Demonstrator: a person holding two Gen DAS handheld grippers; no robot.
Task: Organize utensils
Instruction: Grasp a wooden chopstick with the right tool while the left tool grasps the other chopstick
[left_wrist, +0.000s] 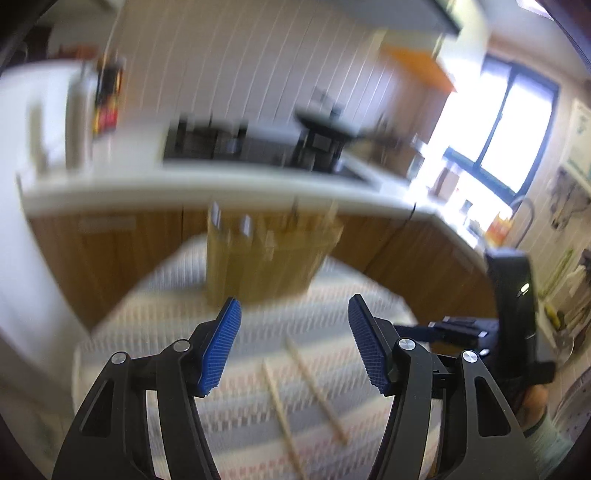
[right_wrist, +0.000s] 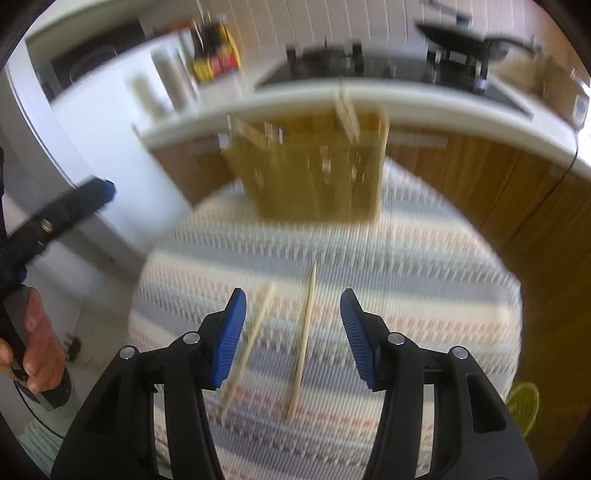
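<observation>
Two chopsticks left to pick off the mat, both grippers empty.

To lift well, I judge the right gripper (right_wrist: 293, 325) should straddle one chopstick (right_wrist: 303, 341) mid-length and close squarely, clear of the other chopstick (right_wrist: 248, 345). Its fingers stand wide apart, touching nothing; the left gripper (left_wrist: 294, 343) likewise. The wooden utensil holder (right_wrist: 317, 166) sits upper centre on the striped mat (right_wrist: 424, 266).

Contents of the motion-blurred wooden utensil holder (right_wrist: 317, 170), unreadable in both views.
</observation>
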